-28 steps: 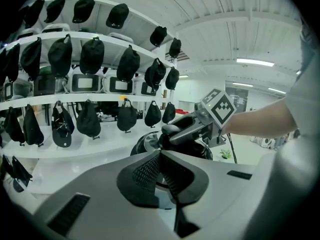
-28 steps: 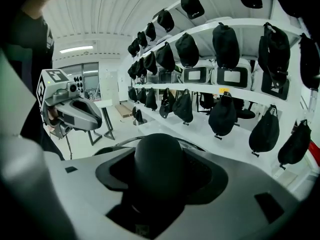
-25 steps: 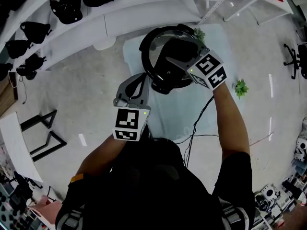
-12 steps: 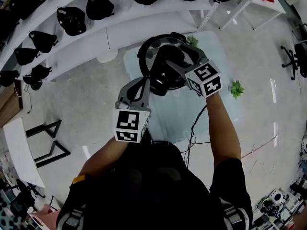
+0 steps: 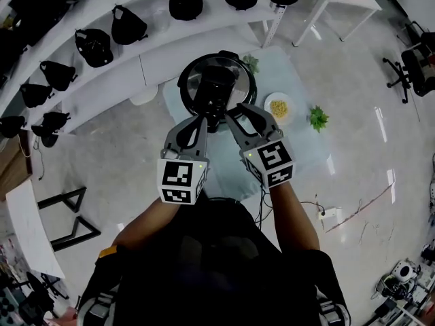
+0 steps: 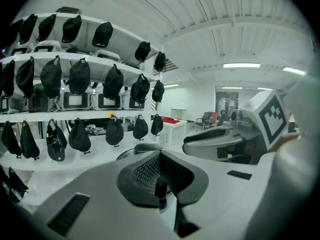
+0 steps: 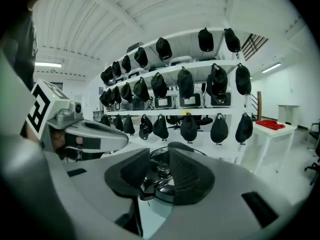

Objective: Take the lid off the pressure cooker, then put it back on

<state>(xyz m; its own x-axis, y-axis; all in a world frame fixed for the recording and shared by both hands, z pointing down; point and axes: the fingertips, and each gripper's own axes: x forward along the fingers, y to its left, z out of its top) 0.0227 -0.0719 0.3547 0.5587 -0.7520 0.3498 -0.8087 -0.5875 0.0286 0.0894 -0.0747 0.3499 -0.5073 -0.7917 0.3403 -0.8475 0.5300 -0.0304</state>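
1. The round black pressure cooker stands just beyond both sets of fingertips. Its shiny lid, crossed by a black bar handle, is seated on the pot.
2. Our right gripper is just short of the cooker, its fingers half spread and released. They have just been closing, yet nothing lies between them; the lid shows only through the gap, further on.
3. Our left gripper, just beside the right one, has its fingers clenched together on nothing we can make out.
4. We judge that neither gripper touches the cooker. Whether the lifting is yet to come or the replacing is done, we cannot tell.
5. If the lifting is ahead, the right fingers must spread, go forward over the handle and clamp across it, while the left fingers steady the pot.
6. Under the cooker and our fingertips lies a pale blue-green mat. To the right of the right fingers it bears a small white plate of yellowish food, and further right a little green plant.
7. A glossy grey floor surrounds the mat. Beyond the cooker are curved white shelves carrying black caps.
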